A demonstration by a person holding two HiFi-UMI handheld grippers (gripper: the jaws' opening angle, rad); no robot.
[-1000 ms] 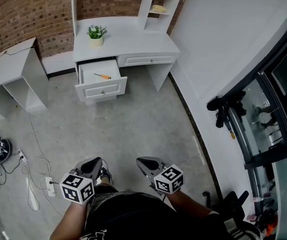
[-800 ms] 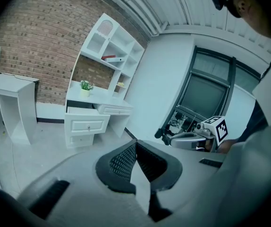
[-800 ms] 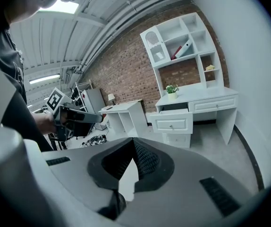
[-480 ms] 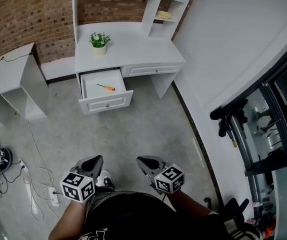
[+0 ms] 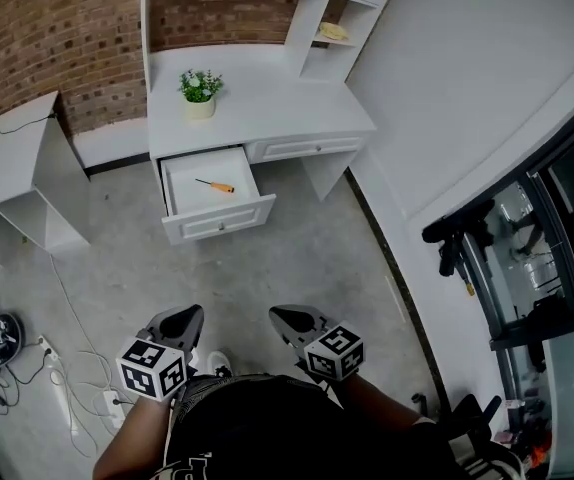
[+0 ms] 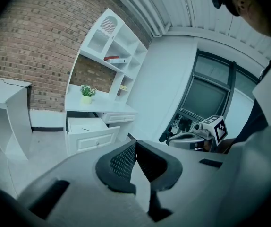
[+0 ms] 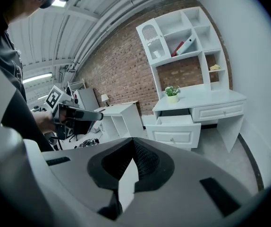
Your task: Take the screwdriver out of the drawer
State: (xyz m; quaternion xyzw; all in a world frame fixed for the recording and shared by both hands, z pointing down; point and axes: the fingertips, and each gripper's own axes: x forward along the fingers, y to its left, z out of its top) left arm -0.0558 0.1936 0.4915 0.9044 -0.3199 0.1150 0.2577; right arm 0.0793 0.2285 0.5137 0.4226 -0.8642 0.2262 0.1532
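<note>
The left gripper point(image 5: 181, 318) and right gripper point(image 5: 287, 318) are closed on nothing; open floor point(image 5: 297, 258) separates them from the pulled-out drawer point(image 5: 219, 225), screwdriver point(image 5: 214, 186) inside.

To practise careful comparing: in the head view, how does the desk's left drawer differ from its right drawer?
The left drawer is pulled out, while the right drawer is pushed in flush. The left drawer shows its inside, with a screwdriver lying in it. The right drawer's contents are hidden. Both are white with panelled fronts, side by side under the same desk top.
</note>
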